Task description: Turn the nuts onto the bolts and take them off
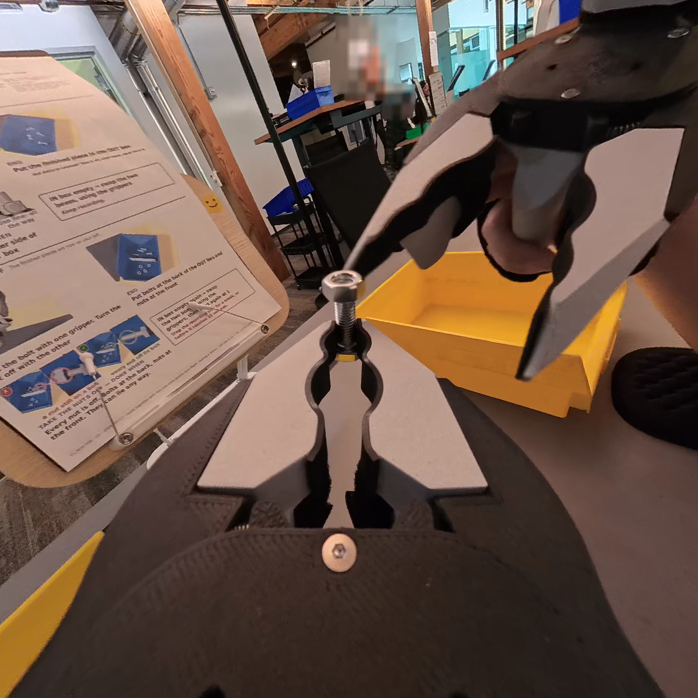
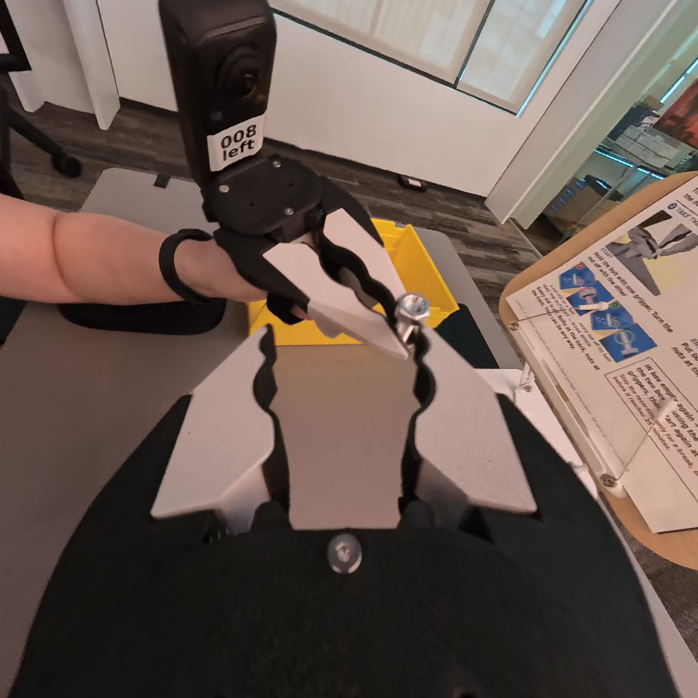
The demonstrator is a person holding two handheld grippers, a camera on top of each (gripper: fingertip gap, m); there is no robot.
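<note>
I see print in two places. A large white laminated instruction sheet [image 1: 124, 264] with black and red lettering, boxed notes and small blue-and-yellow photos leans on a rounded light-wood board [image 2: 528, 264]; I leave its wording out. A small white sticker [image 2: 236, 145] with black characters sits on the black camera housing [image 2: 221, 75] above the left gripper [image 2: 400, 332].

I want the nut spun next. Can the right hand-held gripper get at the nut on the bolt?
Probably yes: the right hand-held gripper is open, one finger beside the nut, which sits exposed above the left hand-held gripper clamping the bolt.
</note>
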